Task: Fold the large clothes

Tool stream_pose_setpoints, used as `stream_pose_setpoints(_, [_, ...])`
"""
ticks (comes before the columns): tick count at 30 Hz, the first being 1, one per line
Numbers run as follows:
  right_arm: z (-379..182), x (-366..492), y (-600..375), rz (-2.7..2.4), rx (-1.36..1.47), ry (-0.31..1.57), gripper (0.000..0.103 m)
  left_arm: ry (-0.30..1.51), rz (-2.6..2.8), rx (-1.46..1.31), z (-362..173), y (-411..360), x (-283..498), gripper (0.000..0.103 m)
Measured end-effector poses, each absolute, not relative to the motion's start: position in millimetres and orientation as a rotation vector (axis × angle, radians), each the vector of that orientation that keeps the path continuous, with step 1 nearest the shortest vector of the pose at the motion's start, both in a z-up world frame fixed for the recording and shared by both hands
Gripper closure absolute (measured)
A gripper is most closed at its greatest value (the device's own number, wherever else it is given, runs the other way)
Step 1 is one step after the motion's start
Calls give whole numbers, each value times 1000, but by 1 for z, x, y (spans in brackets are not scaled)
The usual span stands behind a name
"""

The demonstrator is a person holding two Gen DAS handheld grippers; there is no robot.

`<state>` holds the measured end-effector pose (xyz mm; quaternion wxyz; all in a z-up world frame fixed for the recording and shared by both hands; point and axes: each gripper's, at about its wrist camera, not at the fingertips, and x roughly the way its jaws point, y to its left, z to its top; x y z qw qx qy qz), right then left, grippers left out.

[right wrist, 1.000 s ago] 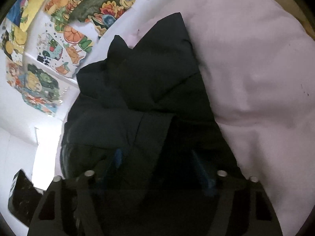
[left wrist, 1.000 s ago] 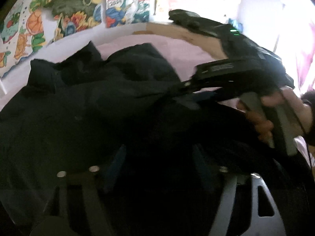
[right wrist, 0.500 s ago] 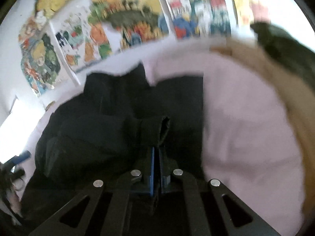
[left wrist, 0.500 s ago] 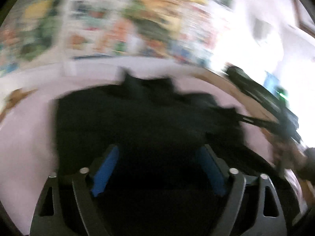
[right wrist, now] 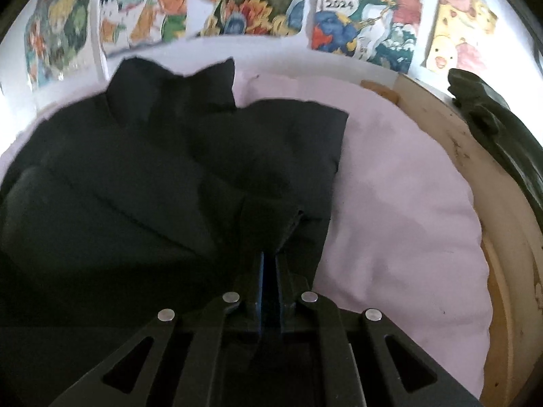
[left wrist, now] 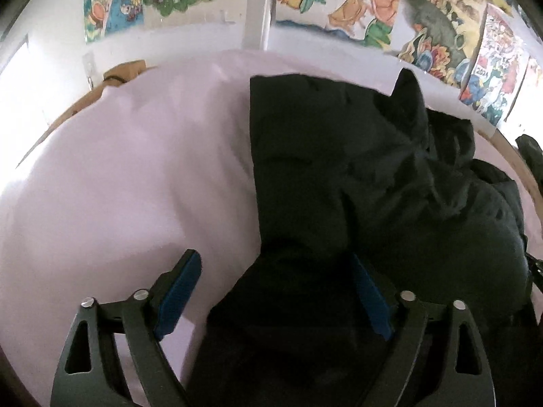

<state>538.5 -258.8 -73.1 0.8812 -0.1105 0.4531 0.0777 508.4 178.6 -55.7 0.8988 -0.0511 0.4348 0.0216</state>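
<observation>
A large black garment (left wrist: 356, 176) lies crumpled on a pale pink sheet (left wrist: 135, 186). My left gripper (left wrist: 275, 291) is open, low over the garment's near edge; black cloth lies between its blue pads (left wrist: 178, 291), nearer the right one. In the right wrist view the same garment (right wrist: 135, 176) fills the left and middle. My right gripper (right wrist: 268, 268) is shut on a fold of the black cloth (right wrist: 271, 227), which rises from between the fingers.
Colourful posters (right wrist: 356, 23) cover the white wall behind the bed. A wooden bed frame (right wrist: 475, 169) curves along the right edge, with a dark object (right wrist: 492, 129) lying on it. Bare pink sheet (right wrist: 407, 203) lies to the right of the garment.
The right gripper closed on a fold of the garment. The left gripper swung left, so the garment now lies to its right with bare sheet on the left.
</observation>
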Motion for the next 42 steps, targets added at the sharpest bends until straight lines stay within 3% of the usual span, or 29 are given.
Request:
stream_pose_setpoints(7, [-107,549,-250,173,-320,1015,95,908,78,-22,-84,173,511,1])
stream_pose_setpoints(24, [-108,534,-248,164,-423,947,93,940,75,-87,-74,188,501,1])
stream_pose_setpoints(28, [-76,524,-267,187,-304,942,69,947,72,-156,-48,188,491,2])
stream_pose_setpoints(30, [-53,519,-277,191,-256,886,49,831,-50,-300,-24,192,473,2])
stream_pose_setpoints(31, [-43,516,-279,198,-238,853,33,781,-74,-332,-13,191,466,2])
stream_pose_setpoints(32, [-29,514,-282,213,-214,809,26,747,-82,-339,-4,191,462,2])
stream_pose_setpoints(38, [20,551,-264,331,-81,744,14,603,-160,-262,42,160,482,2])
stream_pose_setpoints(42, [25,608,-241,386,17,796,14,595,-181,-245,37,138,534,2])
